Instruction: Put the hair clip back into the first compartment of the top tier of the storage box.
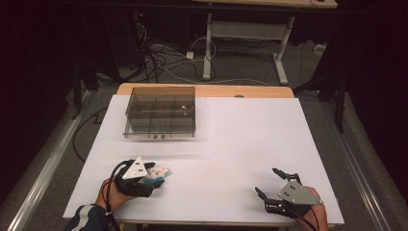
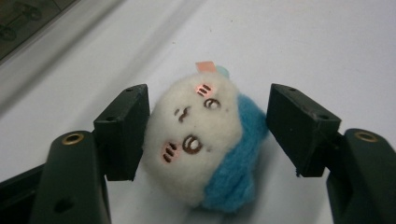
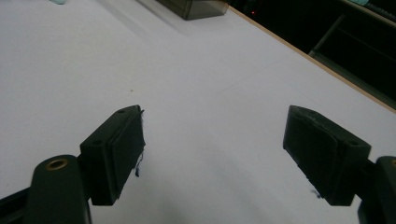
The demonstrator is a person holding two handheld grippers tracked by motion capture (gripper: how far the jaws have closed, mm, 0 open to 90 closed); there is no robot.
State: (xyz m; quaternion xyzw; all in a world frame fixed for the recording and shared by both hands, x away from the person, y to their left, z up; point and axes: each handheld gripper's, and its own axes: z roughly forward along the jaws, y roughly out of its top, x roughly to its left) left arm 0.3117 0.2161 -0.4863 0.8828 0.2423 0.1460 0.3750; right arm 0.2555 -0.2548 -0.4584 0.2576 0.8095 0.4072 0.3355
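A: With the plush toy (image 2: 201,144) lying sideways between the left gripper (image 2: 208,133) pads, near the front left of the table (image 1: 231,139), sitting partly open. One pad touching the white face, other just brushing the blue fuzz. Not squeezing yet.

B: Long axis?

A: Running roughly along the jaws, so closing across the short width. Right gripper (image 3: 212,154) resting wide open, holding nothing, well apart.

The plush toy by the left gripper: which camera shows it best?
The left gripper view: the plush toy lies close up between the fingers, white face and blue back plain. The high view shows it small, partly hidden beside the left gripper. The right gripper view may catch a pale scrap at its top edge.
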